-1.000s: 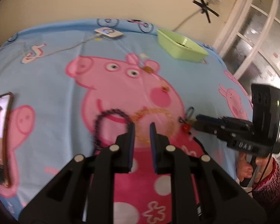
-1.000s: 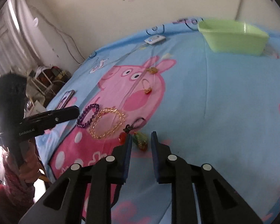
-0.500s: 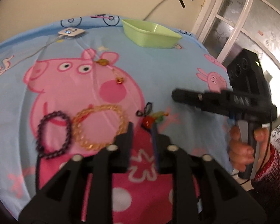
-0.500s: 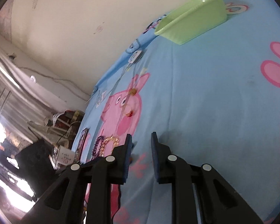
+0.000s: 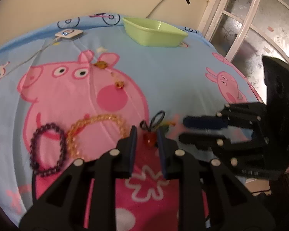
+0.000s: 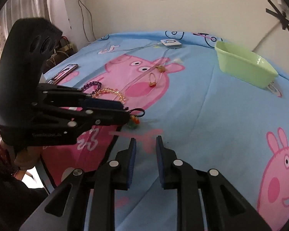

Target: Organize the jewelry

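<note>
Jewelry lies on a Peppa Pig bedsheet [image 5: 175, 73]. My left gripper [image 5: 146, 134] is open, its fingers on either side of a red charm with a black loop [image 5: 149, 138]; it also shows in the right wrist view [image 6: 134, 118]. A gold bead bracelet [image 5: 98, 123] and a purple bead bracelet [image 5: 46, 152] lie to its left. Two small gold pieces [image 5: 119, 84] [image 5: 100, 64] lie farther back. My right gripper [image 6: 145, 144] is open and empty, over the sheet just right of the charm. A green bin [image 5: 154, 32] stands at the back.
A white charger with cable [image 5: 69, 34] lies at the back left. A phone [image 6: 64, 73] lies at the bed's left edge. A window frame [image 5: 239, 27] stands to the right of the bed.
My left gripper has swung right from the bracelets and now straddles the red charm. My right gripper moved back off the charm, swung away, then levelled again beside the left one.
</note>
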